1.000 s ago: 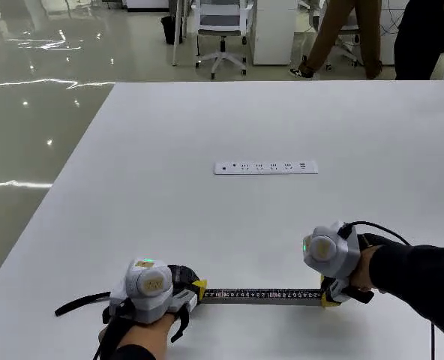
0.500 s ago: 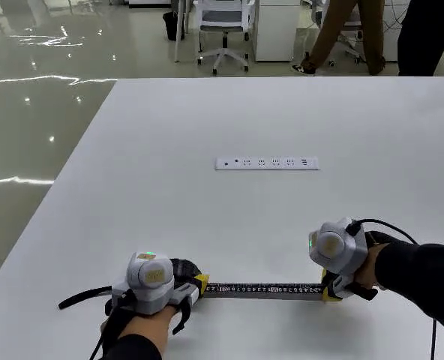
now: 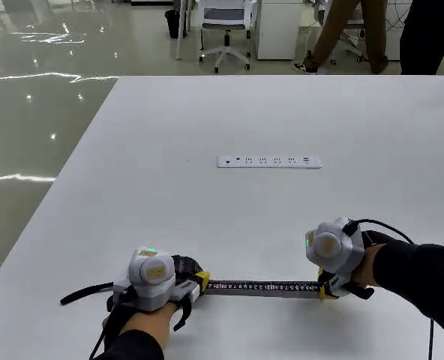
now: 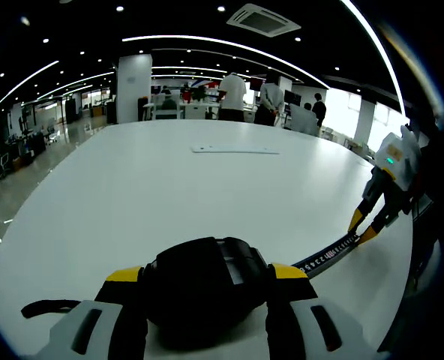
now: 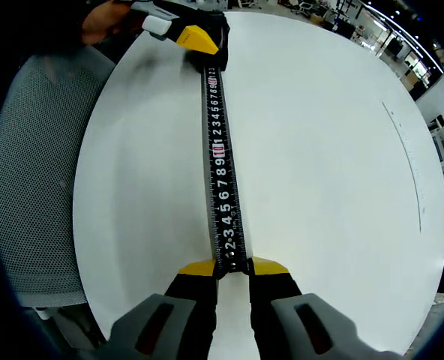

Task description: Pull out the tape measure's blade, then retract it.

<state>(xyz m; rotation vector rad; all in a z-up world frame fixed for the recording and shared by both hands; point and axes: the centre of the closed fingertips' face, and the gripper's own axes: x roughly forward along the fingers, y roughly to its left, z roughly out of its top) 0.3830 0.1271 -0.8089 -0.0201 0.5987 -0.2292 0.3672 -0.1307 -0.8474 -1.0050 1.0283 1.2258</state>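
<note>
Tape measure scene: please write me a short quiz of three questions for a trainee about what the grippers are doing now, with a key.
1. True or false: the right gripper is shut on the end of the blade.
2. The left gripper holds: A) a cup, B) the tape measure case, C) nothing.
3. Fill in: the pulled-out blade lies flat on the white ____.

Key: 1 true. 2 B. 3 table.

Bare table (image 3: 207, 112) between blade (image 3: 259, 286) and power strip (image 3: 269, 161); wide passage.
</note>
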